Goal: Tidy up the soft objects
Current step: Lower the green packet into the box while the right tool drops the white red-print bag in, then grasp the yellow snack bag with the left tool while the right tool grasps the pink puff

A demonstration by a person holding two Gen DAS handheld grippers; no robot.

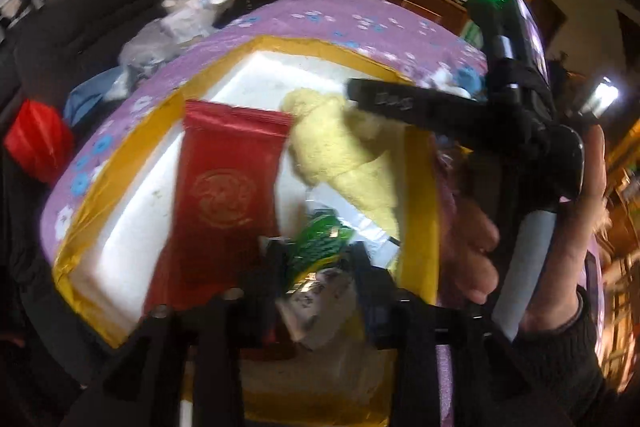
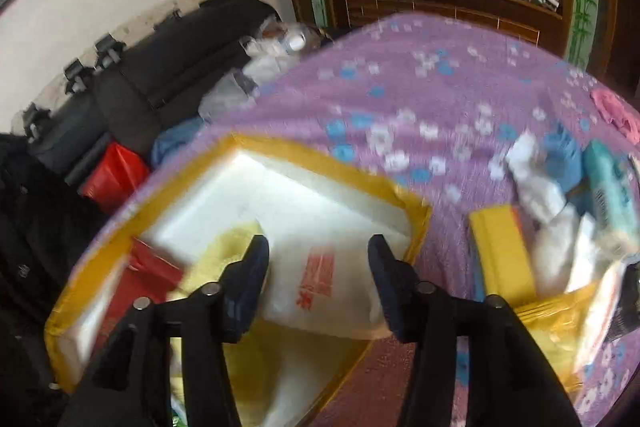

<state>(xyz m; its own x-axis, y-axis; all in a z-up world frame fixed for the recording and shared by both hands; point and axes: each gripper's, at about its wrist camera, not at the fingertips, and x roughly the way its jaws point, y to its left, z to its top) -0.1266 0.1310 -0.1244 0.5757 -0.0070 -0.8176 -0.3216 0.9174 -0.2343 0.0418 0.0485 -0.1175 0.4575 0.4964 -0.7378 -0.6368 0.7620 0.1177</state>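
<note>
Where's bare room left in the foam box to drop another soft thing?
The far corner of the foam box is bare, bordered by its yellow-taped rim and the yellow towel. Nearer, the red packet and white bag crowd it.

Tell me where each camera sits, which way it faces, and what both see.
Left wrist: behind the left hand-held gripper clamping a green packet, over the yellow-taped white foam box; right hand shows.
Right wrist: behind the open right hand-held gripper, above the box.
Shared: box, red pouch, purple floral bedspread.
</note>
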